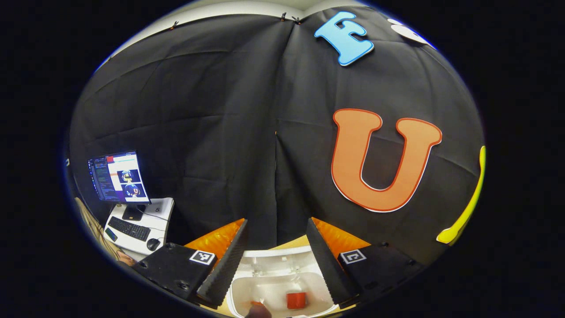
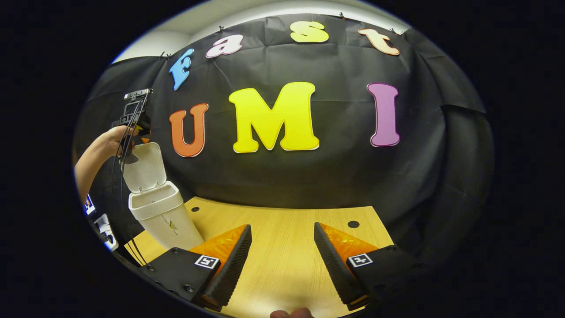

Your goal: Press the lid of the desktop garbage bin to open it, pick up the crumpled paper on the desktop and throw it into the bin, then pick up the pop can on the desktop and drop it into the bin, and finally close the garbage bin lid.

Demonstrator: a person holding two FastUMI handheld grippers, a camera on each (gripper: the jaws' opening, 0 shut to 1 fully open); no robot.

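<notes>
Left tongs (image 1: 276,256) are hovering right above the open garbage bin (image 1: 282,287), fingers spread apart and holding nothing, pointing down into the mouth. A red pop can (image 1: 296,300) is lying at the bottom of the bin, so the can drop looks done; the crumpled paper isn't clear enough to call. In the right gripper view the bin (image 2: 161,212) is standing at the left edge of the wooden counter (image 2: 287,247) with its lid (image 2: 145,165) tipped up and back. The left tongs and the hand (image 2: 103,143) holding them are sitting high behind that lid, probably staged there to push it down. Right tongs (image 2: 282,251) are idling over bare counter well apart from the bin, fingers open and gripping nothing, staying clear of the left side. Closing the lid seems to be the remaining step. A monitor (image 1: 118,176) and keyboard (image 1: 129,228) are sitting on a side desk beyond the booth.
</notes>
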